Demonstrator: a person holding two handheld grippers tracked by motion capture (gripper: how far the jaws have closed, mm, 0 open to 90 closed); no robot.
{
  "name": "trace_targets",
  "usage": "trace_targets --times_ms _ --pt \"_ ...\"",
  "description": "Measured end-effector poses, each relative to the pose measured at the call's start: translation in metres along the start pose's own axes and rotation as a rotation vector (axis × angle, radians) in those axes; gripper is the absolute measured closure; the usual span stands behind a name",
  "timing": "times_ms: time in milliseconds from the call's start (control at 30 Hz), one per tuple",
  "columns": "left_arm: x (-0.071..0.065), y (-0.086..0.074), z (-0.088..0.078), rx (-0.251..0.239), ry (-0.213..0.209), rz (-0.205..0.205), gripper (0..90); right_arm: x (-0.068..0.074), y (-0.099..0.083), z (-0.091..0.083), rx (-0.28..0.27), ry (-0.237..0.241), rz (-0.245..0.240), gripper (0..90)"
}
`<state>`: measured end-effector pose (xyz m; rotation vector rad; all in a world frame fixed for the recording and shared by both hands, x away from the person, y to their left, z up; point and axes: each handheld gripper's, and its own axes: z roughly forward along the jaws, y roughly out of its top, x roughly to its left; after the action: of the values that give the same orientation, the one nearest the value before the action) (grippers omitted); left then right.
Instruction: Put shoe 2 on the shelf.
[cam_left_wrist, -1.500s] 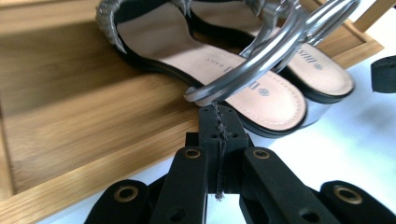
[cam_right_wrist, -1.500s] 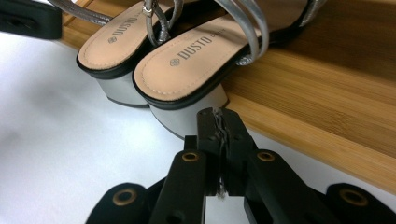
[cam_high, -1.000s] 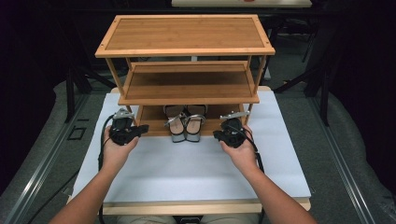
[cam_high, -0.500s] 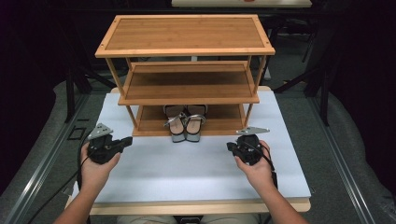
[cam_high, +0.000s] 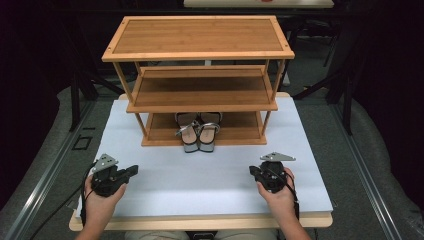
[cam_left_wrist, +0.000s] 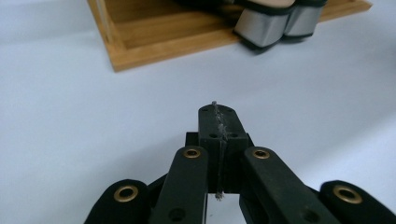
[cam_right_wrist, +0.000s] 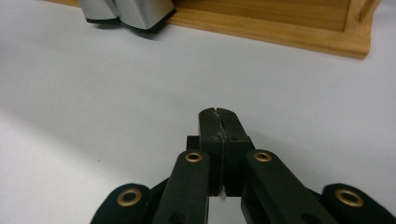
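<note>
Seemingly done: a pair of silver block-heeled sandals (cam_high: 199, 132) sits side by side on the bottom shelf of a three-tier bamboo shoe rack (cam_high: 200, 37), heels jutting over its front edge above the white table cover (cam_high: 200, 180). Both of the person's hand-held tools rest low near the table's front edge, well apart from the shoes. The left gripper (cam_left_wrist: 218, 122) and the right gripper (cam_right_wrist: 219, 123) each have jaws pressed together on nothing (both upper shelves stand bare). Little appears left to do.

Grey floor (cam_high: 47, 150) — dark surroundings, white table (cam_high: 210, 180).
</note>
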<state>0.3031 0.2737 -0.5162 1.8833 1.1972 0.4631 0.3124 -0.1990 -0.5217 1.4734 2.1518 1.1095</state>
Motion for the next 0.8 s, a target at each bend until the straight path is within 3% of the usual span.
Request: trace_targets --times_ms 33,67,133,167,200,233,267,300,333,367,400,467,533,733,800 --pt "0.002 -0.002 0.002 0.008 0.004 0.002 90.0 0.001 -0.003 0.002 -0.004 -0.07 0.011 89.8" --pt "0.004 -0.003 0.004 0.015 0.008 0.004 90.0 -0.004 -0.005 0.003 -0.006 0.019 0.021 89.8" --pt "0.006 -0.005 0.007 0.02 0.001 -0.015 90.0 -0.004 -0.011 0.006 -0.008 -0.033 0.038 89.8" --pt "0.007 -0.006 0.009 0.026 -0.001 -0.015 90.0 -0.007 -0.013 0.006 -0.005 0.02 0.038 89.8" --pt "0.007 -0.007 0.011 0.029 0.001 -0.012 90.0 -0.01 -0.015 0.006 -0.004 0.042 0.045 89.8" --pt "0.007 -0.008 0.012 0.035 0.0 -0.006 90.0 -0.008 -0.017 0.007 -0.015 -0.037 0.055 89.8" --pt "0.007 -0.008 0.014 0.039 -0.002 -0.003 90.0 -0.008 -0.019 0.008 -0.013 -0.062 0.059 89.8" --pt "0.006 -0.009 0.016 0.046 0.0 0.006 90.0 -0.011 -0.02 0.007 -0.011 -0.012 0.062 89.8" --pt "0.006 -0.01 0.016 0.051 0.001 0.011 90.0 -0.01 -0.022 0.009 -0.02 -0.073 0.058 89.8" --pt "0.006 -0.011 0.018 0.056 0.001 0.01 90.0 -0.013 -0.023 0.008 -0.013 -0.023 0.064 89.7" --pt "0.005 -0.012 0.019 0.059 -0.002 0.008 90.0 -0.013 -0.024 0.009 -0.023 -0.049 0.072 89.8" --pt "0.005 -0.014 0.021 0.073 -0.004 0.009 90.0 -0.016 -0.025 0.008 -0.023 -0.036 0.077 89.8" --pt "0.004 -0.015 0.022 0.074 -0.007 0.002 90.0 -0.016 -0.027 0.01 -0.039 -0.056 0.093 89.7" --pt "0.0 -0.018 0.027 0.098 -0.037 0.005 90.0 -0.018 -0.03 0.014 -0.015 -0.049 0.099 89.7" --pt "-0.002 -0.018 0.029 0.107 -0.048 0.008 90.0 -0.018 -0.03 0.016 -0.004 -0.028 0.1 89.7"
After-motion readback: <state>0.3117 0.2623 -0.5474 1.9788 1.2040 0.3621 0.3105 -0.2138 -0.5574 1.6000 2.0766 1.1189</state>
